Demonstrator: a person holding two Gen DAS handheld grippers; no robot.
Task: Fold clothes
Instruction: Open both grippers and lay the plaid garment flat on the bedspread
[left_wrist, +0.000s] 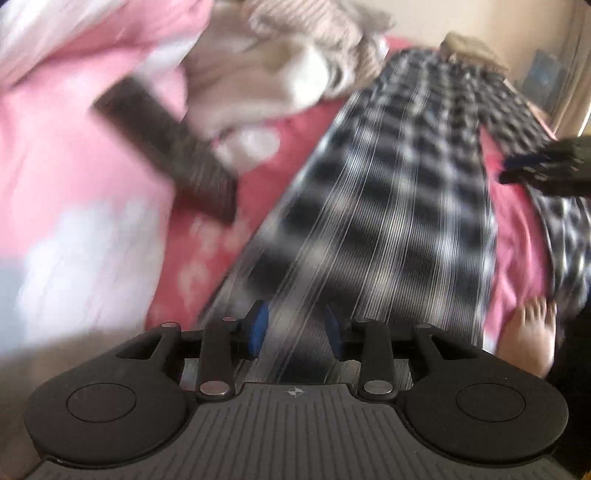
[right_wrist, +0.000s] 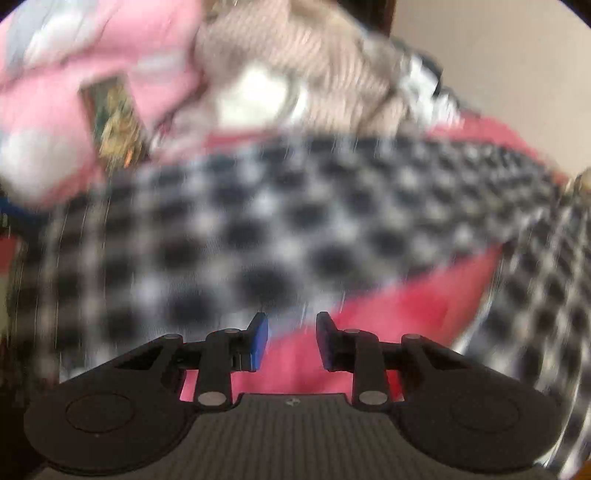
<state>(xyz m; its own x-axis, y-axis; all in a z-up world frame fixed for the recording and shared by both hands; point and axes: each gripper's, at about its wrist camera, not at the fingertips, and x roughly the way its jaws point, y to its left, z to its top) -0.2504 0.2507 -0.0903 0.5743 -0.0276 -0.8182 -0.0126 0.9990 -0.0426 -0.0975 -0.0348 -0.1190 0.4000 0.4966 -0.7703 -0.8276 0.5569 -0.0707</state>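
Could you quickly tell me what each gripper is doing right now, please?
Left gripper: jaws open, nothing clamped; the checked shirt lies beyond them.
Right gripper: jaws open, holding nothing; red bedding shows through the gap.

I'm working in a home bedroom: a red bedspread (right_wrist: 388, 306) under me, pink bedding (left_wrist: 74, 155) at ten o'clock, heaped laundry (left_wrist: 266, 66) at twelve.

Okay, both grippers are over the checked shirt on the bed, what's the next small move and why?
Probably lower the right gripper onto the near edge of the checked shirt and close on it. Its jaws stand apart over the red bedspread with nothing between them, and the shirt lies spread out, not yet folded. Both views are blurred, so steady first.
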